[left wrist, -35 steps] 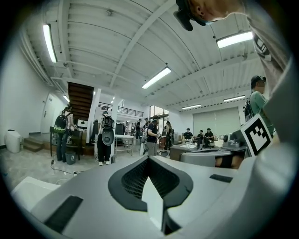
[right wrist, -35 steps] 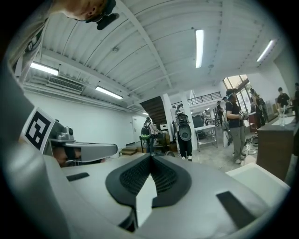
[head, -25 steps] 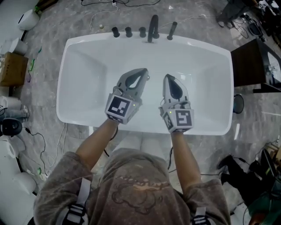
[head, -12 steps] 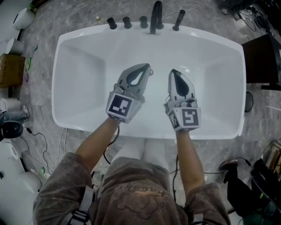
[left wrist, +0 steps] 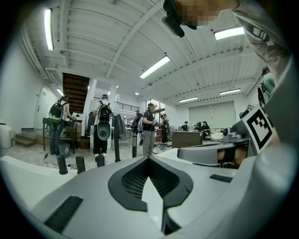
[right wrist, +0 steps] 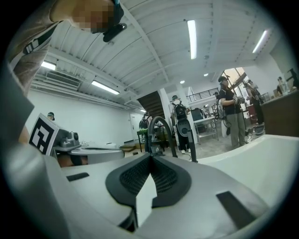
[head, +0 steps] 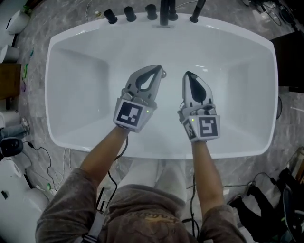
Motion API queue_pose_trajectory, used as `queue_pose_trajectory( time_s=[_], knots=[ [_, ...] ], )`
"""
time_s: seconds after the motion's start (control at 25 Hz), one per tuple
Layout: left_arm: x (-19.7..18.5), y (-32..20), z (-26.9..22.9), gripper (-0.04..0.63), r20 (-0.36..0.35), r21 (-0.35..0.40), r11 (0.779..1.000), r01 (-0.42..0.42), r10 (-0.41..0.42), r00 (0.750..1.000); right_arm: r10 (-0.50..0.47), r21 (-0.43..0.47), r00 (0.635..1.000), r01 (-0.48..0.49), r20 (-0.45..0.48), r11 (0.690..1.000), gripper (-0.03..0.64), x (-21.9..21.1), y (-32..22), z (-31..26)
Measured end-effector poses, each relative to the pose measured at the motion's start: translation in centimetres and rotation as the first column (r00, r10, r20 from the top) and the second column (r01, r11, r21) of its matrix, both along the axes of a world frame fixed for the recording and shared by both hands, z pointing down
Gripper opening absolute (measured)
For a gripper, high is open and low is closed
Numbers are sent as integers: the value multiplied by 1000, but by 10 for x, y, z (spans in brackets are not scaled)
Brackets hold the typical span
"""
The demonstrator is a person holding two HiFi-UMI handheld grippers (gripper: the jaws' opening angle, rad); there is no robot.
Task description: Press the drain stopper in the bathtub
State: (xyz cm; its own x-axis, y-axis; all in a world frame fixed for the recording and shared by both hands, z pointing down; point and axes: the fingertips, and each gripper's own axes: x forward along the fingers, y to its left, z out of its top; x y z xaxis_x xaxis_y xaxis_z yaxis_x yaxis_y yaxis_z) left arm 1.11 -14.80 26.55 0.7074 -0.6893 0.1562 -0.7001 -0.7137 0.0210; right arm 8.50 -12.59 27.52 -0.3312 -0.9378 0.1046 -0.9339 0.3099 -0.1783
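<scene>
The white bathtub (head: 80, 90) fills the head view. Both grippers are held side by side over its middle, pointing toward the faucet end. My left gripper (head: 158, 70) is shut with nothing between its jaws, and its tips meet in the left gripper view (left wrist: 149, 158). My right gripper (head: 189, 75) is shut and empty too, its tips also touching in the right gripper view (right wrist: 150, 157). I cannot pick out the drain stopper in any view; the grippers cover part of the tub floor.
A black faucet (head: 165, 10) (right wrist: 161, 125), round knobs (head: 128, 13) and a hand-shower handle (head: 197, 11) stand on the tub's far rim. Cables and boxes lie on the stone floor at the left (head: 12, 80). People stand in the hall beyond (left wrist: 103, 126).
The tub has grown larger and slid up in the head view as the camera came nearer. Both grippers stayed shut and edged slightly farther over the tub.
</scene>
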Motion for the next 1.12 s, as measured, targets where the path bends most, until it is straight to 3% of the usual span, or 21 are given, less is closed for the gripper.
queue_pose_trajectory(
  time_s=[0.6,1.12],
  knots=[
    [9,-27,100,3,-10,0,1000,25,-25,1000,17,0,1000,-17,-1,1000,-2,9,-29,99],
    [5,-51,198,3,-4,-6,999,45,-45,999,-9,3,1000,9,21,1000,-2,-10,-59,198]
  ],
)
